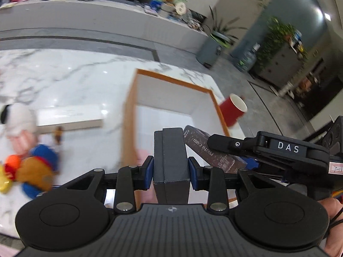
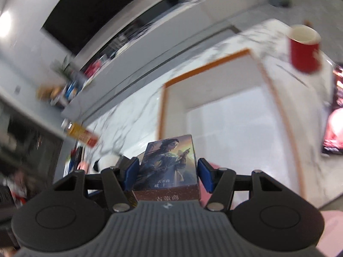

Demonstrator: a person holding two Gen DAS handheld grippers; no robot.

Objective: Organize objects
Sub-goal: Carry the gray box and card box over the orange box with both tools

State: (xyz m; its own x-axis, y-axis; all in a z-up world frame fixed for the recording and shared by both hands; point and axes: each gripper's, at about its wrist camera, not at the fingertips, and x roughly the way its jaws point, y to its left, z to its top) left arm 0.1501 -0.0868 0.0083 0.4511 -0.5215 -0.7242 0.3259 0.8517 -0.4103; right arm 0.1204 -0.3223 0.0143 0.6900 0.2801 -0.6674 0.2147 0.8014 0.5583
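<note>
Left gripper [image 1: 171,172] clamped on a dark grey box [image 1: 171,167], pads tight on both sides. Right gripper [image 2: 167,174] clamped on an illustrated card box [image 2: 169,165]. Both raised above a white bin with orange rim [image 1: 171,81] on the marble table [image 1: 64,75]; red cup [image 1: 232,109] just beyond the bin's far corner, plush toy [image 1: 32,162] well left.

Bright ceiling lights glare off the marble tabletop [image 1: 64,70]; heavy motion blur, fisheye-bent edges.
</note>
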